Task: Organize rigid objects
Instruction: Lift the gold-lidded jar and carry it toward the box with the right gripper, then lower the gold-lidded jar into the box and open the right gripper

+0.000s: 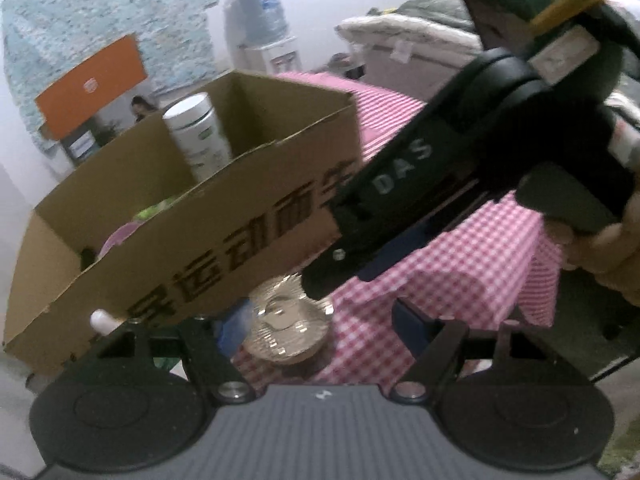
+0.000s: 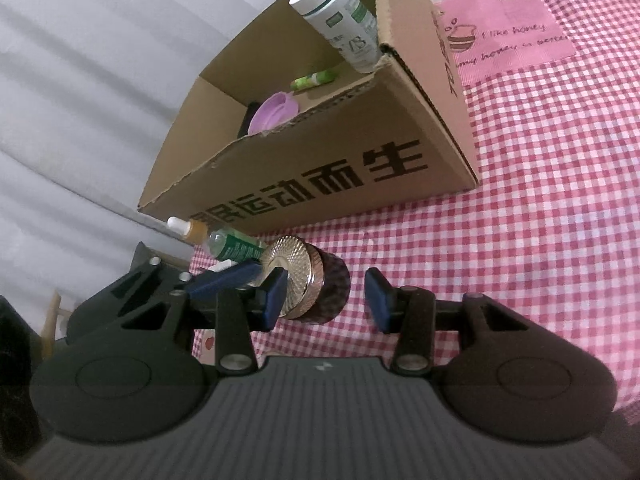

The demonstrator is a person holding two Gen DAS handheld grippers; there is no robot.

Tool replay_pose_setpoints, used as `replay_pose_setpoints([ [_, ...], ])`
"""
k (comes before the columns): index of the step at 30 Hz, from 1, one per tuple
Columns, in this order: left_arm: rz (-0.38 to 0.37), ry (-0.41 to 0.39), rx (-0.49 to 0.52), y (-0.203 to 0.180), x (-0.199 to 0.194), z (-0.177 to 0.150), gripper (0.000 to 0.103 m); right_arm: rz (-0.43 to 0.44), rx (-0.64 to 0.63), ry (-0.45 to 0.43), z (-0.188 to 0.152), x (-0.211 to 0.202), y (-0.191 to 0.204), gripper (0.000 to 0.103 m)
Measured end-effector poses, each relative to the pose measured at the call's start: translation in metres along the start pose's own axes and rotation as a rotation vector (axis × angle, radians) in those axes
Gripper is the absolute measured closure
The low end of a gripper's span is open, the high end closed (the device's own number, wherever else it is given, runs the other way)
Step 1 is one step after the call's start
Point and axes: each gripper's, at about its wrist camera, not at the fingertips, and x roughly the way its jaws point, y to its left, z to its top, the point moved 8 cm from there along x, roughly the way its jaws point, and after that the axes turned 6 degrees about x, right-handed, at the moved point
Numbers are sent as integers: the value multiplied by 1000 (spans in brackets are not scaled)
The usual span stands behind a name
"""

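A jar (image 2: 320,284) with a gold knurled lid and a dark patterned body lies on its side on the pink checked cloth (image 2: 520,240), just in front of the cardboard box (image 2: 360,168). My right gripper (image 2: 326,300) straddles it, open. Its left pad (image 2: 276,296) sits against the lid and its right pad (image 2: 378,304) stands apart from the body. In the left wrist view the jar (image 1: 288,320) shows its lid between the wide-open fingers of my left gripper (image 1: 320,328), and neither finger presses on it. The right gripper's black body (image 1: 440,184) crosses that view.
The box holds a white bottle (image 2: 340,16), a green tube (image 2: 314,79), a purple lid (image 2: 274,114) and a dark item. A small green-labelled bottle (image 2: 228,244) with a white cap lies at the box's front left corner. White bedding rises at the left.
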Motion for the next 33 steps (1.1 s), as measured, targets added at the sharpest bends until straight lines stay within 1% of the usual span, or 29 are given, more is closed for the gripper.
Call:
replay_pose_setpoints([
  [2, 9, 31, -20, 7, 6, -2, 25, 7, 1, 13, 0, 5, 1, 60],
  [7, 26, 46, -11, 11, 15, -1, 25, 19, -2, 23, -1, 14, 10, 60],
  [10, 21, 50, -14, 13, 18, -3, 25, 22, 3, 22, -1, 16, 11, 60],
  [12, 1, 46, -32, 12, 18, -4, 25, 21, 3, 22, -1, 16, 10, 60],
  [15, -48, 26, -59, 9, 18, -1, 25, 20, 2, 26, -2, 17, 10, 60],
  [18, -60, 11, -43, 3, 18, 1, 25, 1, -6, 20, -3, 13, 7, 59],
  [21, -60, 10, -35, 2, 19, 0, 28, 0, 6, 14, -5, 6, 2, 59],
  [24, -60, 23, -44, 3, 24, -1, 33, -11, 10, 8, -4, 4, -1, 60],
  [25, -59, 25, -46, 4, 26, -1, 35, -5, 16, 9, -4, 5, -2, 60],
  [27, -51, 25, -49, 6, 28, -2, 42, 3, 21, 10, -4, 6, -3, 60],
  [31, -63, 15, -87, 13, 28, -2, 43, -7, 3, 7, -4, 9, 3, 62],
  [33, -65, 4, -97, 15, 23, -1, 44, -10, -4, 6, -4, 7, 6, 65],
])
